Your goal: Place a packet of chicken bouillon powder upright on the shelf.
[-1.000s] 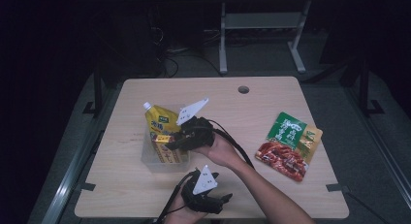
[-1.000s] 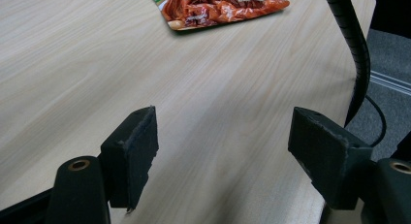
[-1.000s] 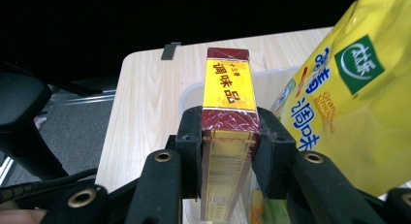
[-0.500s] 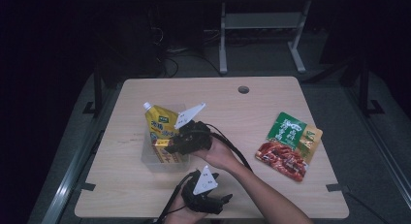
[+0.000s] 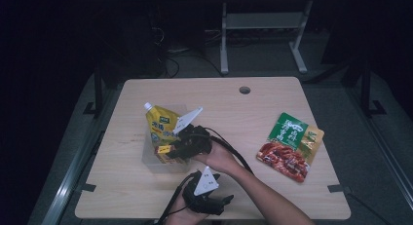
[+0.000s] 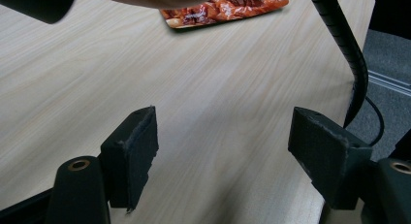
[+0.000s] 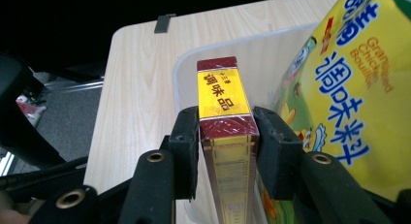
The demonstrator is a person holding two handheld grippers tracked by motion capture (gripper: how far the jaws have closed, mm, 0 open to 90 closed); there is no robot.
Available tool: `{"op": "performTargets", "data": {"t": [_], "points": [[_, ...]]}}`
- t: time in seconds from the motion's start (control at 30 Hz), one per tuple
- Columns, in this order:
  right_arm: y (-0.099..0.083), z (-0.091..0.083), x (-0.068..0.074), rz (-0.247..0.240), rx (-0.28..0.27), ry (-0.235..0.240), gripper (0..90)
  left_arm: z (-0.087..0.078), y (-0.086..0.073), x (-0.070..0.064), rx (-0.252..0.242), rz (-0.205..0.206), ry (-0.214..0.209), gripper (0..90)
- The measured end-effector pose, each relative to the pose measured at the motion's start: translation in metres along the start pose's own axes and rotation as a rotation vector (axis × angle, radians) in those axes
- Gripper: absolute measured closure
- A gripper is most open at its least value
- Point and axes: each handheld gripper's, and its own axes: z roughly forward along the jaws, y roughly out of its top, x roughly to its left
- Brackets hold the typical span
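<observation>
The table (image 5: pixel 272 113) takes up the middle of the high view, pale wood. On its left half stands the clear bin (image 5: pixel 151 159) I am packing, with the yellow bouillon pouch (image 5: pixel 160 125) upright in its far part. At the right of the frame the red and green snack packet (image 5: pixel 290 146) lies flat, well apart from the bin.

My right gripper (image 7: pixel 227 136) is clamped on the seasoning box (image 7: pixel 224 103), pads pressing its two broad faces near the top end. In the right gripper view the box sits in the centre, just inside the bin's rim, with the pouch just beside it at the right of the frame.

To do this well, I judge I should keep the box upright, lower it straight down in the gap beside the pouch without nudging the pouch over, and let go only once it rests on the bin floor.

My left gripper (image 6: pixel 223 151) hangs spread wide and empty over bare wood, low in the high view.
</observation>
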Motion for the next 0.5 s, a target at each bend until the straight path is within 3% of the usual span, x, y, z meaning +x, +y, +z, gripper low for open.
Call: {"op": "performTargets", "data": {"t": [0.5], "points": [[-0.006,-0.015,0.002,0.019,-0.029,-0.019,56.9,0.004,-0.001,-0.003,0.010,-0.006,-0.007,24.5]]}}
